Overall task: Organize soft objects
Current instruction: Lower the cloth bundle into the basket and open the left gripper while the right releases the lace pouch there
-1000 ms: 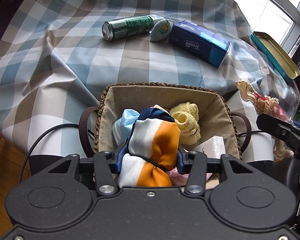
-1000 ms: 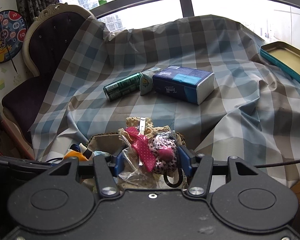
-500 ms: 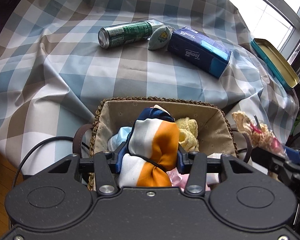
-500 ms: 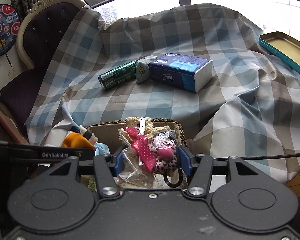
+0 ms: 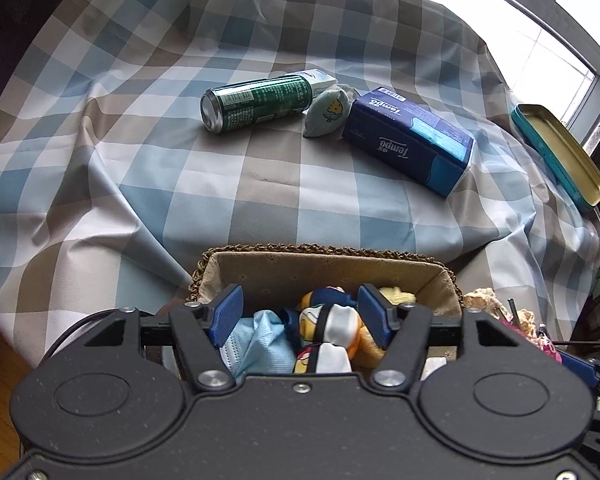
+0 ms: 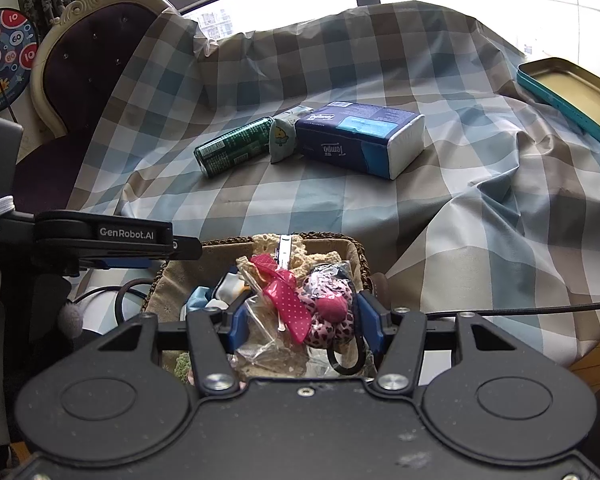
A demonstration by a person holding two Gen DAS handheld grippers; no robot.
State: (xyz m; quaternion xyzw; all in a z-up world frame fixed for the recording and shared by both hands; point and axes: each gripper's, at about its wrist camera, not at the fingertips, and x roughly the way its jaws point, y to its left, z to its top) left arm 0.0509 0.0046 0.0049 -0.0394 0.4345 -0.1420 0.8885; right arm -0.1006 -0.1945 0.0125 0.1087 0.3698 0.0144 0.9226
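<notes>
Checked cloth (image 5: 228, 184) covers the table; from the left wrist view, a woven basket (image 5: 324, 258) sits at its near edge. Over the basket, the left gripper (image 5: 300, 312) has just been opening, its jaws now spread clear of the orange-and-white scarf (image 5: 332, 330) lying inside beside a blue face mask (image 5: 260, 346). Toward the far edge lie a green can (image 5: 256, 102) and a tissue pack (image 5: 412, 142).

From the right wrist view, the right gripper (image 6: 298, 326) pinches a bagged bundle of hair accessories (image 6: 296, 308) above the basket (image 6: 168, 276).
</notes>
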